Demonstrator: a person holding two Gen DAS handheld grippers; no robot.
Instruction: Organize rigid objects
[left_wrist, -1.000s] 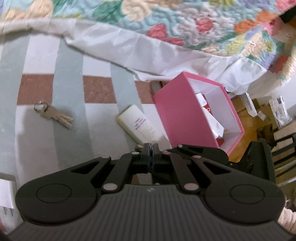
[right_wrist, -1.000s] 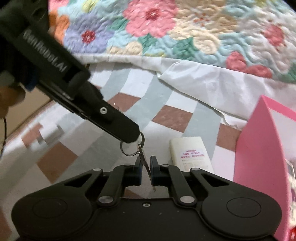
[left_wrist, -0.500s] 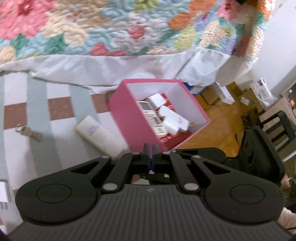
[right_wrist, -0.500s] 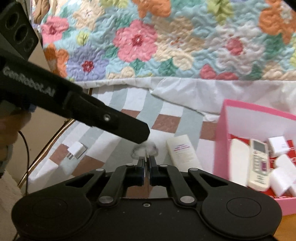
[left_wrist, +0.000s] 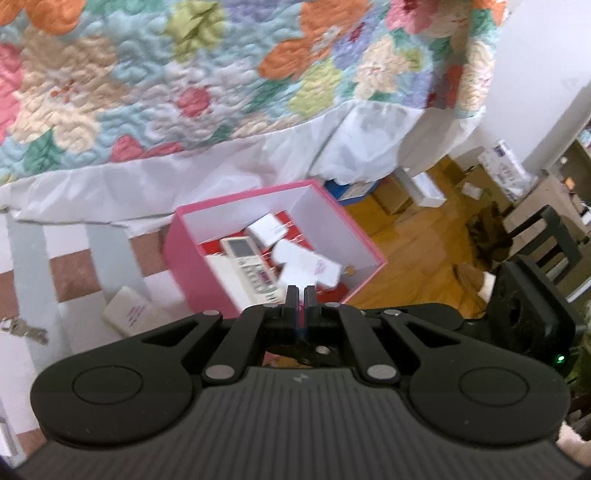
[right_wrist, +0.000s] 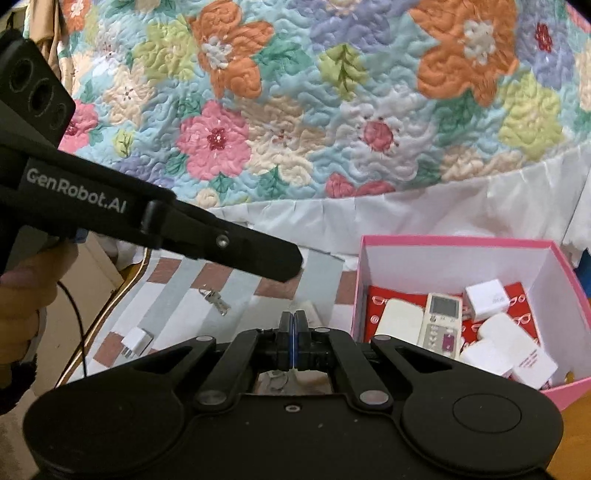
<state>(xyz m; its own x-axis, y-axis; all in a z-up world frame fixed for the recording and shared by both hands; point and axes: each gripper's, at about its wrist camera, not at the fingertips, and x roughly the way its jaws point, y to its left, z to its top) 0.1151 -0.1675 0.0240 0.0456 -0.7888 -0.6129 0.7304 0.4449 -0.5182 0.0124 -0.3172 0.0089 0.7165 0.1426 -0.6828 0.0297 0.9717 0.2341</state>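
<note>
Left of my jaws, the keys (right_wrist: 214, 300) lie on the striped mat (right_wrist: 240, 284). My left gripper (left_wrist: 299, 295) and right gripper (right_wrist: 292, 321) are both closed on nothing. Ahead and right sits the pink box (right_wrist: 458, 242), holding a remote control (right_wrist: 439, 325), white chargers (right_wrist: 517, 350) and a white case (right_wrist: 399, 321).
</note>
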